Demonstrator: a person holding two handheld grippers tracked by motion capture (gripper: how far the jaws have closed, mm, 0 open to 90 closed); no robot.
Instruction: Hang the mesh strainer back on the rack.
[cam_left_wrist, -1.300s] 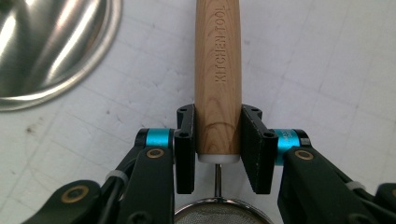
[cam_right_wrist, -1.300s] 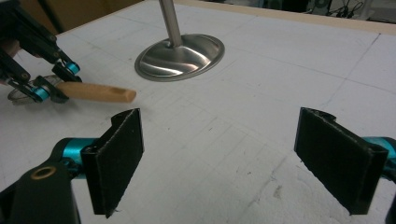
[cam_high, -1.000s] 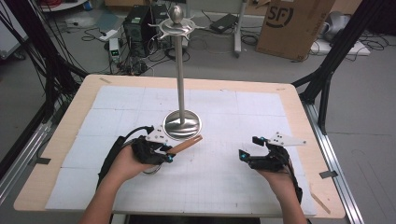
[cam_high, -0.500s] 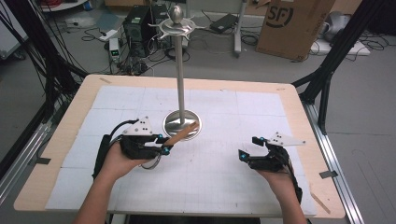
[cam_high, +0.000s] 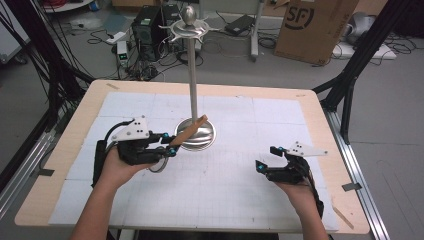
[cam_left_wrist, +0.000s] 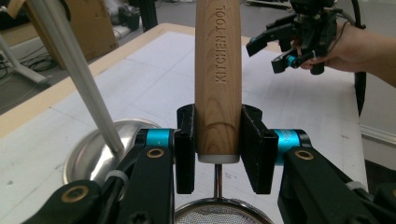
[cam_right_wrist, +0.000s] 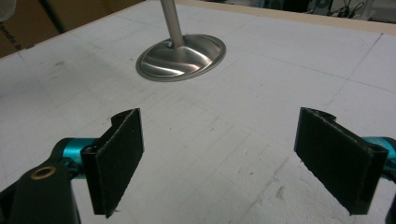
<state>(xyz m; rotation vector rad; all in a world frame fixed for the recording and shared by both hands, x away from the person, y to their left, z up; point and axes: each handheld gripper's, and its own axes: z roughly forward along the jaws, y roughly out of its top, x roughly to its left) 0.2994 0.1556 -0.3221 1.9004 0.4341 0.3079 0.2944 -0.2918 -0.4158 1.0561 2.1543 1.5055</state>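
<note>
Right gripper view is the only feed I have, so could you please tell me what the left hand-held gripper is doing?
Observer: The left hand-held gripper is shut on a wooden handle stamped KITCHEN TOOL.
Operator: Thank you. What is at the handle's near end?
Observer: A mesh strainer on a thin metal stem, at the bottom edge of the left gripper view.
Operator: And what tops the pole above the base I can see?
Observer: A ring of hooks under a ball knob, seen in the high view.
</note>
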